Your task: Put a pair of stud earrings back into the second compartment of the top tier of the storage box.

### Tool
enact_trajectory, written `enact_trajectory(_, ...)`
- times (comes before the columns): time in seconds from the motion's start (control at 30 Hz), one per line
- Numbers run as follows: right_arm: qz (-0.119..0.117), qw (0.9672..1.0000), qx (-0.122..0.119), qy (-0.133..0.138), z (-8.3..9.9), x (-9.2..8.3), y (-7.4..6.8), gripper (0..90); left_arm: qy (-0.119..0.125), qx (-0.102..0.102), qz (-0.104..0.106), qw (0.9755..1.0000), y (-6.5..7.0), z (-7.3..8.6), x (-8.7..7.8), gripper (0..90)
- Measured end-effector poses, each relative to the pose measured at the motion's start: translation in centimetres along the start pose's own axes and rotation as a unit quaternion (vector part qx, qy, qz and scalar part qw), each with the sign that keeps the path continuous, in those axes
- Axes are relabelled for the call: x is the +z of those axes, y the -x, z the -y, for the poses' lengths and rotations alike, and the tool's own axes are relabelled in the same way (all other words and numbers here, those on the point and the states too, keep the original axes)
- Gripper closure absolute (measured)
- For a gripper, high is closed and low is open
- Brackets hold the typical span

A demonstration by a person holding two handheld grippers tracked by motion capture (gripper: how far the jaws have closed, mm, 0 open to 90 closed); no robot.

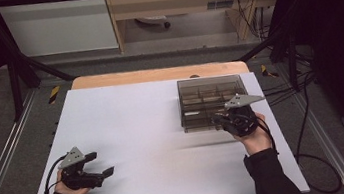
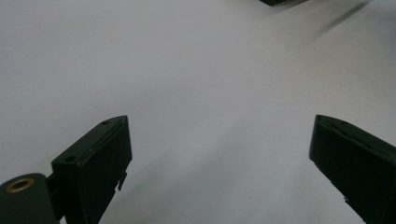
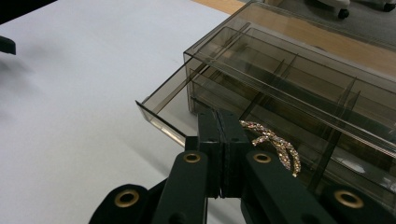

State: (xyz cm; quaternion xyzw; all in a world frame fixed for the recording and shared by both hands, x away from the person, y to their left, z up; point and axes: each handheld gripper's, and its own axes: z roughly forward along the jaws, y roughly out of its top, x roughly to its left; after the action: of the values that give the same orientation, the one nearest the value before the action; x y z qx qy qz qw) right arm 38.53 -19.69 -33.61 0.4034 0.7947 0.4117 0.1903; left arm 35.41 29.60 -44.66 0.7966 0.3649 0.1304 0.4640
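Rhinestone hairpin lies in the smoky organizer box's open drawer. From above, my right gripper reaches there, presumably to pick it; left gripper idles, fingers wide over the bare surface. Right fingers meet, holding nothing.

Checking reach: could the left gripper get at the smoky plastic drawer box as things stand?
Probably yes: the left gripper is open, with bare white table between it and the drawer box, though the right gripper crowds its open drawer.
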Motion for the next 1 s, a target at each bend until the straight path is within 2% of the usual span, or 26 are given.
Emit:
enact_trajectory(0.47,0.020,0.9996,0.015,-0.009,-0.1,1.6,1.5,89.9,-0.001,-0.001,0.000,1.0000,0.0,0.0,0.0,5.5)
enact_trajectory(1.0,0.029,0.9991,0.025,-0.018,0.1,3.1,2.0,89.9,-0.002,0.000,0.001,1.0000,0.0,0.0,0.0,5.5)
